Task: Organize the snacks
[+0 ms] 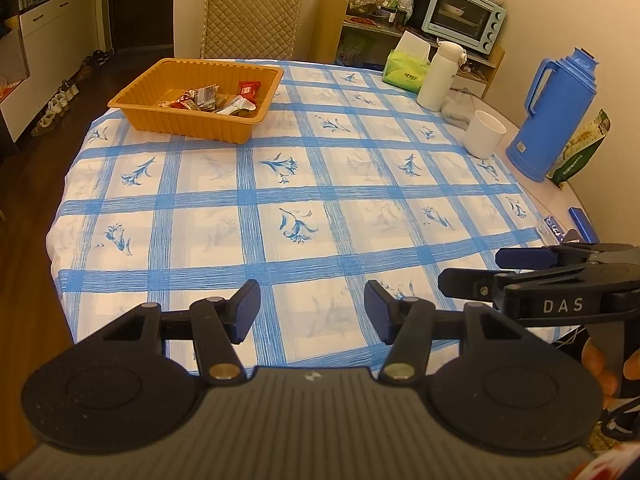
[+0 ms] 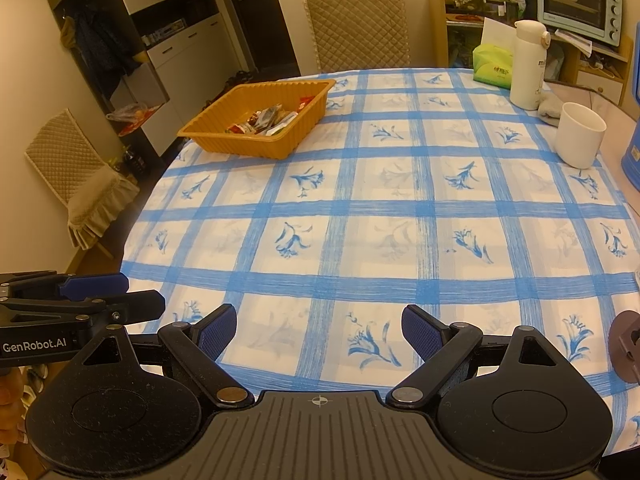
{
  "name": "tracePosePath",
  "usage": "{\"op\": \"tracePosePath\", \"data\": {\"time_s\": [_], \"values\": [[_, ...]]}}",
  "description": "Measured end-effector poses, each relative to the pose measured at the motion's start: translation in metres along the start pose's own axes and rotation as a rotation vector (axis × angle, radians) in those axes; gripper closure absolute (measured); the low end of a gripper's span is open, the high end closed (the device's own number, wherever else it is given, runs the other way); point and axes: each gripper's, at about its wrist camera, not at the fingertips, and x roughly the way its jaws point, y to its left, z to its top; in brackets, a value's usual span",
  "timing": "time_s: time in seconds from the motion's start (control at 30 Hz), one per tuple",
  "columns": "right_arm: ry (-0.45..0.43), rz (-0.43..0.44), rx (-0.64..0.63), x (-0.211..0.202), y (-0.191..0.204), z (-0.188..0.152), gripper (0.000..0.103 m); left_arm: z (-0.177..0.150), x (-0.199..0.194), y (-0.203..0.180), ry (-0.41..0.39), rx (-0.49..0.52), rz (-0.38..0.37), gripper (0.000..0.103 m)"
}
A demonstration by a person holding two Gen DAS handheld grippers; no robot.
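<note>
From my left wrist camera I see the left gripper (image 1: 312, 306) hanging over the near edge of the tablecloth (image 1: 280, 200), its blue pads (image 1: 246, 312) parted to a middling gap with only cloth showing between them; it holds nothing. The right gripper (image 1: 468, 270) comes in from the right side of this view, seen side-on, its two fingers one above the other with a gap between them and nothing in it. Far across the table, at the back left, sits the orange tray (image 1: 192, 120), and the snacks (image 1: 212, 100) lie piled inside it, wrappers red, brown and white. On the right side stand a white bottle (image 1: 438, 76), a green tissue pack (image 1: 406, 72), a white cup (image 1: 484, 134) and a blue thermos (image 1: 554, 116).

From my right wrist camera the right gripper (image 2: 319, 334) shows wide apart, blue pads (image 2: 218, 332) angled outward, empty, over the checked cloth (image 2: 380, 200) near the table's front edge. The left gripper (image 2: 132, 292) pokes in at the lower left, side-on, likewise clasping nothing. The orange tray (image 2: 248, 144) rests at the far left of the table with the snacks (image 2: 264, 118) heaped in it, well apart from both tools. The white cup (image 2: 580, 136) and the white bottle (image 2: 528, 66) stand at the right, and a quilted chair (image 2: 358, 26) is behind the table.
</note>
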Motion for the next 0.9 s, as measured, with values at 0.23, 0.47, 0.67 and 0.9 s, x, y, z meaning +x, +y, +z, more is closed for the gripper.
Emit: {"op": "tracePosePath", "data": {"time_s": [0.23, 0.47, 0.67, 0.9], "values": [[-0.002, 0.001, 0.0, -0.0001, -0.0001, 0.0003, 0.014, 0.0009, 0.0, 0.0006, -0.002, 0.0, 0.001, 0.048], [-0.002, 0.002, 0.0, 0.0001, -0.0001, 0.0007, 0.014, 0.0006, -0.0001, 0.0004, -0.003, 0.0, 0.001, 0.048], [-0.003, 0.002, 0.0, 0.0001, 0.0, 0.0004, 0.014, 0.0037, -0.0011, 0.0026, -0.006, 0.0, 0.001, 0.048], [-0.003, 0.003, 0.0, 0.0, 0.0, 0.0001, 0.014, 0.0035, -0.0023, 0.0023, -0.008, 0.001, 0.002, 0.048]]}}
